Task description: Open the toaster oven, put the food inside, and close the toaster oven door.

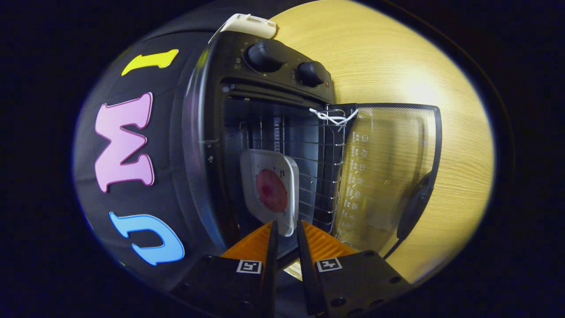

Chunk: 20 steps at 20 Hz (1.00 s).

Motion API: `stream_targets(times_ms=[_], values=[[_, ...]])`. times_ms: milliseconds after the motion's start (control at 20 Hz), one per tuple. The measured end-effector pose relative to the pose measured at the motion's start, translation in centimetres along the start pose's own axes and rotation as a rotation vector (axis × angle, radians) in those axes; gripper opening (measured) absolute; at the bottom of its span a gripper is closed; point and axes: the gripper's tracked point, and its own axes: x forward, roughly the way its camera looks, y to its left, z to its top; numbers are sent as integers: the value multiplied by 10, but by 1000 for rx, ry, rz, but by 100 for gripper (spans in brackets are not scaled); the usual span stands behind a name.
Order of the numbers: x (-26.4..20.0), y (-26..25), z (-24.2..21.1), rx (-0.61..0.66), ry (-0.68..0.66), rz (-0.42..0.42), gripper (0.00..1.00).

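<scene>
The black toaster oven [207,132] stands open, and its glass door [384,168] is folded down flat over the wooden table [388,57]. A white square plate [265,163] carrying a round red slice of food [271,191] rests on the wire rack [324,176] inside the oven cavity. My gripper [287,226] reaches into the oven mouth. Its two fingers stand close together with the plate's near rim pinched between their tips, so it is shut on the plate.
Two black knobs [265,55] [311,73] sit on the oven's control panel. The door's dark handle [415,205] runs along its outer edge. A white cord [333,117] ties the rack to the door. A white object [249,24] lies behind the oven.
</scene>
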Motion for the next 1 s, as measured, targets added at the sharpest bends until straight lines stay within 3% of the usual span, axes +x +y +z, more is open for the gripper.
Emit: stream_targets(times_ms=[150,500,750,1000], values=[[-36,3,-8,-98,49,63,31],[-109,-20,26,-475,-47,116,99],[-132,-49,22,-856,-101,119,99],[-128,-90,10,-1259,-144,50,99]])
